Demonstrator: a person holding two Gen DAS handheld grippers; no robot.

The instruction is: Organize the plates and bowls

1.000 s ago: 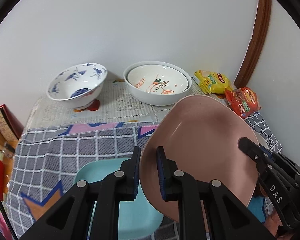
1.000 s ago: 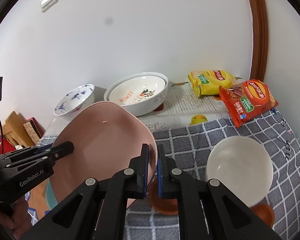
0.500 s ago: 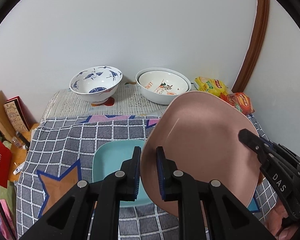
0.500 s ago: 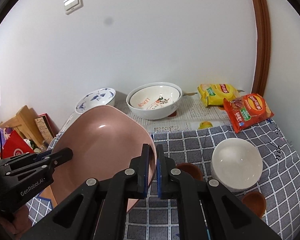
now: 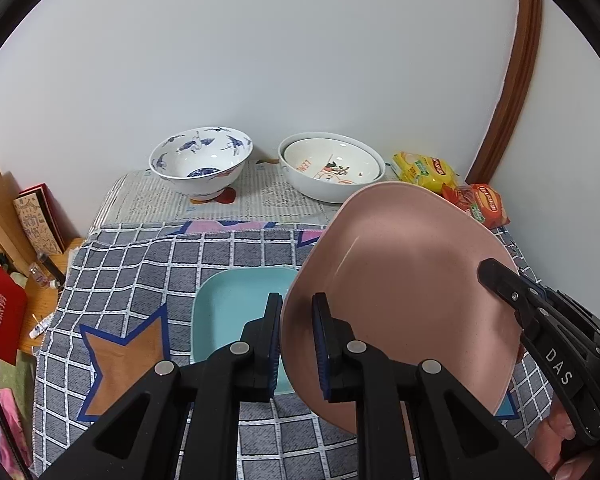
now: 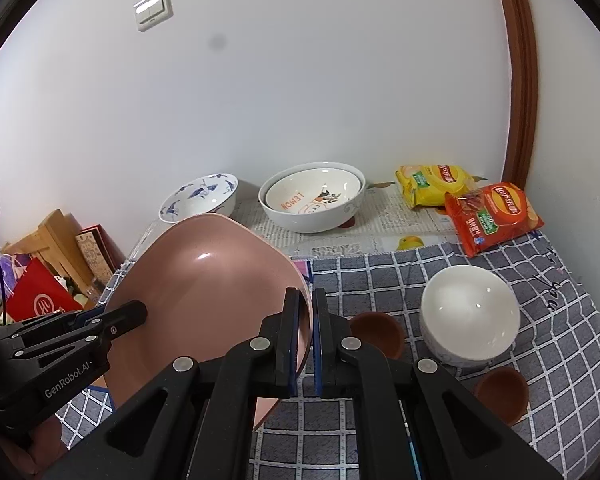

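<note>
- Pinching opposite rims of the pink plate (image 5: 404, 292), the left gripper (image 5: 296, 344) and right gripper (image 6: 306, 336) hold it tilted above the checked cloth (image 5: 140, 264) on the worktop.
- Both pairs of jaws are pressed onto the plate's edge.
- A light blue square plate (image 5: 228, 308) lies flat beneath it.
- A white bowl (image 6: 470, 314) sits to the right, beside brown cups (image 6: 376, 334).

"LEMON" in white bowl (image 6: 312, 200), "GenRobot.AI" on left hand-held gripper (image 6: 100, 322)
</note>
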